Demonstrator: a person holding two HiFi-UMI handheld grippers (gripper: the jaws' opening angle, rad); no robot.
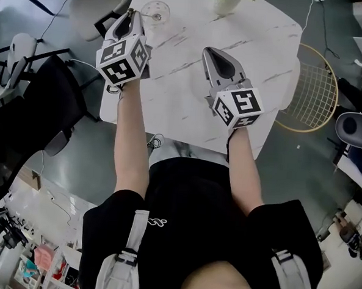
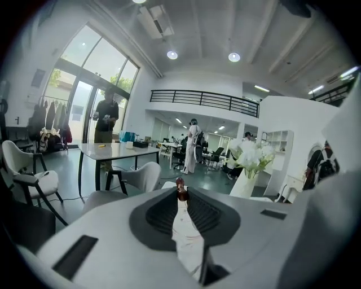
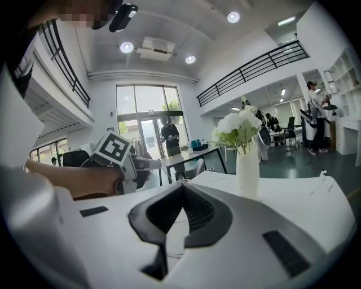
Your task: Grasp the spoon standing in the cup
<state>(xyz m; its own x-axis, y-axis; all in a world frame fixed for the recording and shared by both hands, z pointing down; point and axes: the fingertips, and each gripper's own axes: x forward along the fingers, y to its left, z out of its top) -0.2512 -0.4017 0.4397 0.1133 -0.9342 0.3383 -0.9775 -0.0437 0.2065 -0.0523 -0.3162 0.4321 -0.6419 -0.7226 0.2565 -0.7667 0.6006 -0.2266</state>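
My left gripper (image 1: 132,16) is closed narrow on the spoon (image 2: 184,231). The pale handle is pinched along the seam between the pads, and its brown end pokes out just past the tips. My right gripper (image 1: 212,52) is closed on nothing, its tips meeting, and hovers over the tabletop (image 1: 189,105) well apart from the cup (image 1: 155,11). The cup, a clear glass, stands near the tabletop's far left corner, just beyond my left tips in the head view. From there I can't tell whether any of the spoon is inside it.

As I judge it, the grasp itself is made, and what matters is keeping it sound. The handle looks thin and smooth, and it runs lengthwise in the jaws rather than across them. It could pivot or slide out forward if I loosen my grip or tip the nose down.

I'd keep the pressure steady and lift straight up so nothing knocks the rim, since a light glass near an edge would tip easily. I'd leave the right gripper where it is, clear of the cup and of the vase (image 3: 247,169). It should steady the glass only if it rocks.
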